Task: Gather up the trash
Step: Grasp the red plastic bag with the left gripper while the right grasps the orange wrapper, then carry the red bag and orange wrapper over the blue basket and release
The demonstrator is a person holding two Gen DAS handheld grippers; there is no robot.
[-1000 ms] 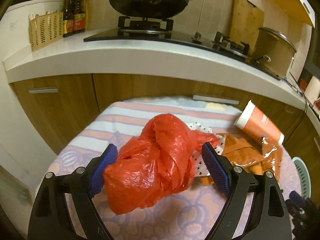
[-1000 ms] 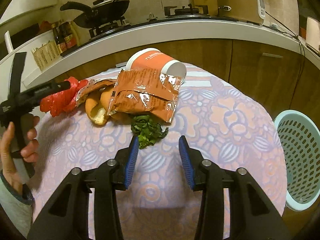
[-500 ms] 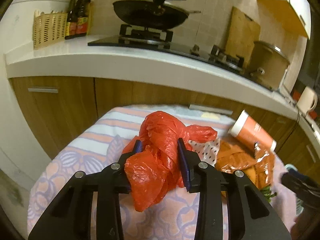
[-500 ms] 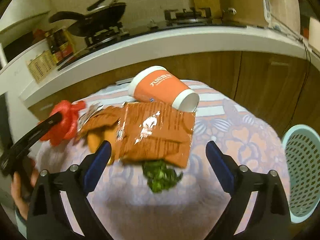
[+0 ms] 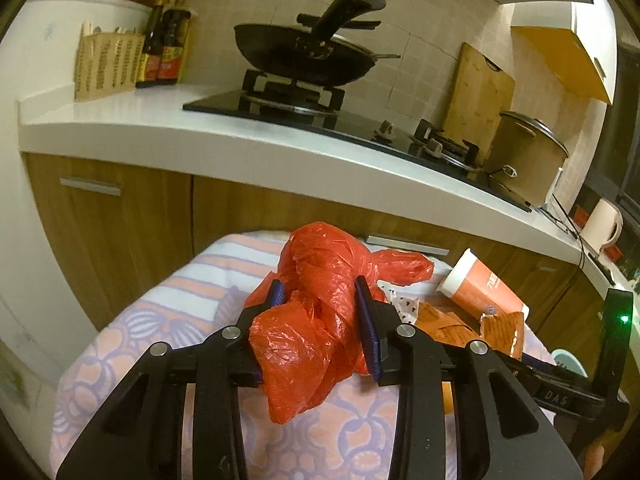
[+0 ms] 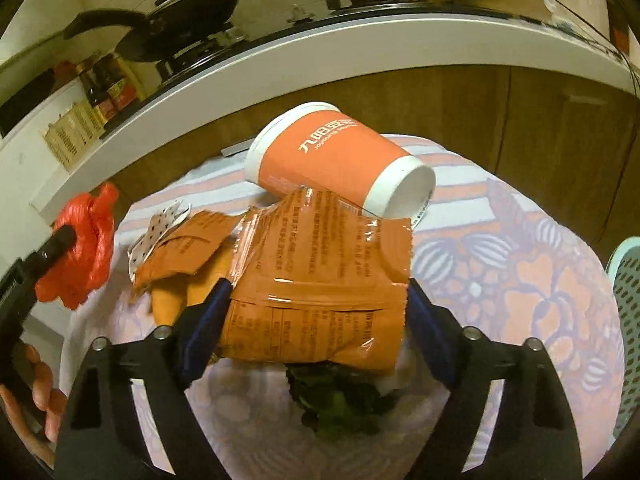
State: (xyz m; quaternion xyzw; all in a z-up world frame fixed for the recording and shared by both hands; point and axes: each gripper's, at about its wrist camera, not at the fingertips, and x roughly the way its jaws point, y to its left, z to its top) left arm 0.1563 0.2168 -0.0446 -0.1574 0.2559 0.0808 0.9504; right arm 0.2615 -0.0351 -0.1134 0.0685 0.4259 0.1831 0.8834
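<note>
A crumpled red plastic bag sits between the blue pads of my left gripper, which is shut on it just above the flowered tablecloth; the bag also shows at the left of the right wrist view. My right gripper is closing, its jaws either side of an orange snack wrapper whose edges reach the pads. Behind the wrapper lies a tipped orange paper cup. Green leaf scraps lie under the wrapper's near edge. To its left are an orange peel and a dotted paper scrap.
A pale blue perforated basket stands off the table's right edge. A kitchen counter with a wok, bottles and a pot runs behind the table. A hand holds the left gripper at lower left.
The left jaws closed onto the red bag and lifted it slightly. The right gripper opened wide, moved forward over the wrapper, and its jaws have come in beside it.
</note>
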